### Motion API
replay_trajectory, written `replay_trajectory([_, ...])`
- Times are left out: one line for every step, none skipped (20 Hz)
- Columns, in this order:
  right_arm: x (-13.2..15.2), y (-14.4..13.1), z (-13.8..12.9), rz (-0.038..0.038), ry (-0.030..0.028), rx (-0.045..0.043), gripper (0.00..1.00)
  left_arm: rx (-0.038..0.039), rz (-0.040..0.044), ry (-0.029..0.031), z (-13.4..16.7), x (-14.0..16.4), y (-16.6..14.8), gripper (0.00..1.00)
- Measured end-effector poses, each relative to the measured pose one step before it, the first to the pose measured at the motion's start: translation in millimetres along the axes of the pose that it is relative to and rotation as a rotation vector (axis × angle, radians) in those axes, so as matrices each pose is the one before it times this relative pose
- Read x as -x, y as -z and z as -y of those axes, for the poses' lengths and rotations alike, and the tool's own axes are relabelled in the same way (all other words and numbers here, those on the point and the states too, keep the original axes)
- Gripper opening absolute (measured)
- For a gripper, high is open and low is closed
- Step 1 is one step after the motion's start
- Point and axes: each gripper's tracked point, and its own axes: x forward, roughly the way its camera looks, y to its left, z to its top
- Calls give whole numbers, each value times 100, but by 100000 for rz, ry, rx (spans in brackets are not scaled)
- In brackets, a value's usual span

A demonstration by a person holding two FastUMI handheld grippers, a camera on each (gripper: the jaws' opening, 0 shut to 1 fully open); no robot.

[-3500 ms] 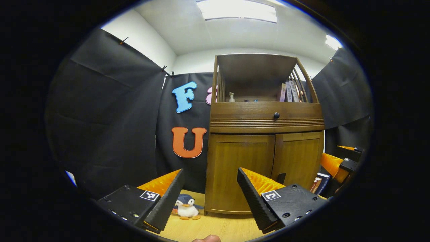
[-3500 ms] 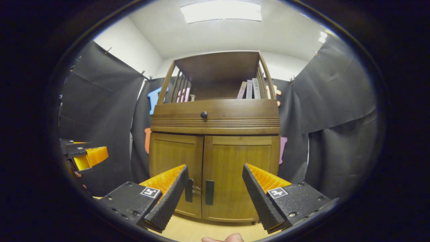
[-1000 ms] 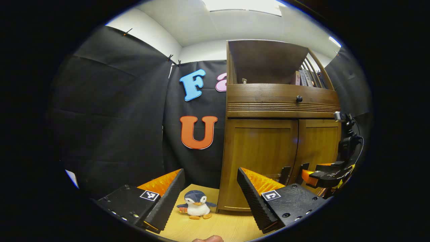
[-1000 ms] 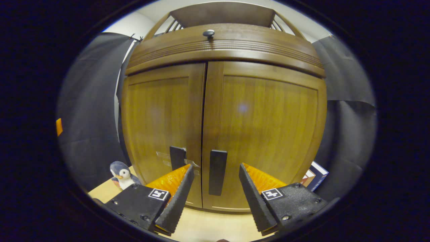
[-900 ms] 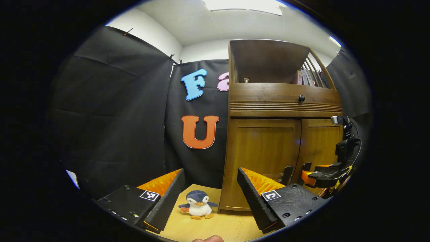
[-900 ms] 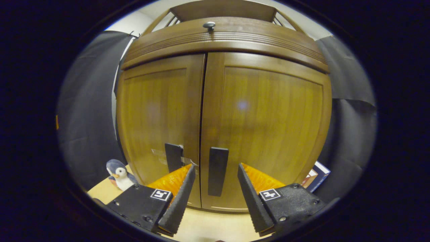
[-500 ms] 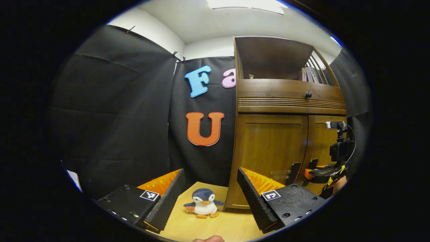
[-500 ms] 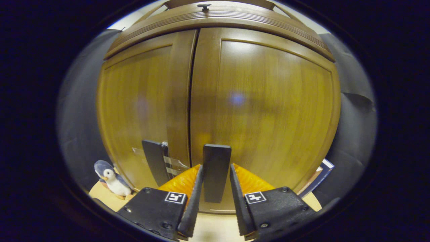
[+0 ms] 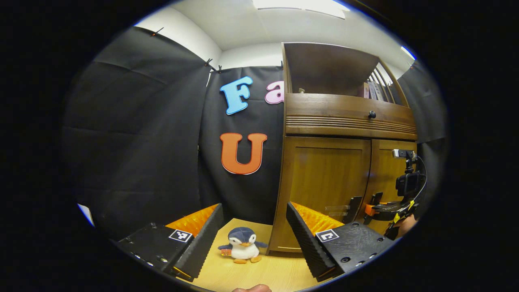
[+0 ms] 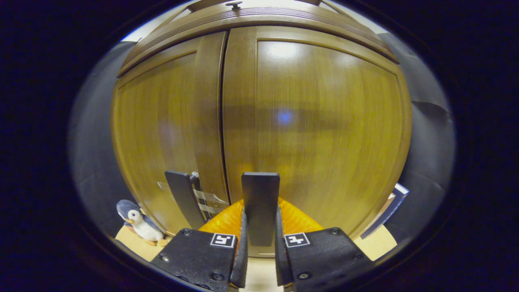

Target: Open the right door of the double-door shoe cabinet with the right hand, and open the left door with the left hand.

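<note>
The wooden shoe cabinet (image 9: 324,121) stands at the right of the left gripper view, both doors closed. In the right gripper view my right gripper (image 10: 260,215) is shut on the right door's dark vertical handle (image 10: 260,190), both fingers pressing its sides. The left door's handle (image 10: 180,196) stands just to its left, past the seam. My left gripper (image 9: 254,207) hangs open and empty, well short of the left door (image 9: 324,182). The left gripper view also catches the right gripper (image 9: 371,209) at the handles, with a hand behind it.
A small penguin plush (image 9: 242,245) sits on the light wooden floor (image 9: 243,271) by the cabinet's left corner. Books (image 10: 389,211) lean at its right corner. Above the doors is a drawer with a round knob (image 9: 372,114) and an open shelf.
My right gripper closed in on the cabinet and its fingers went from wide open to shut on the right door's handle. The left gripper only drifted slightly and stayed open.
</note>
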Motion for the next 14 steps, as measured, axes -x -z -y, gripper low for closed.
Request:
replay_trajectory([232,154,-56,-210,-148,-271,30,255,-69,908,266,-59,-26,94])
replay_trajectory([500,248,57,-137,-399,10,30,269,139,972,318,82,-9,95])
replay_trajectory([476,105,27,6,-524,-218,29,27,-48,1044,277,-58,-35,95])
replay_trajectory([525,94,72,107,-454,-157,28,-200,12,1039,383,-17,3,94])
replay_trajectory([417,225,69,229,-411,89,29,-322,-68,970,356,149,66,94])
replay_trajectory([572,50,138,286,-192,233,29,-337,-222,930,295,64,75,94])
replay_trajectory([587,221,37,260,-309,157,29,-127,-263,879,446,33,118,95])
replay_trajectory([481,187,144,133,-515,-148,28,264,-176,900,367,35,57,94])
replay_trajectory([730,239,78,107,-704,-279,28,415,-113,942,440,163,-146,94])
replay_trajectory([596,204,191,40,-556,9,28,438,-110,982,288,141,38,95])
replay_trajectory([606,147,161,88,-523,320,28,330,-71,1146,579,29,75,95])
replay_trajectory([562,144,193,114,-398,235,28,40,-67,976,573,41,-6,95])
replay_trajectory([578,263,119,202,-258,-93,28,-160,61,714,590,90,-60,95])
replay_trajectory([654,56,176,710,-130,510,28,-222,84,520,462,112,8,94])
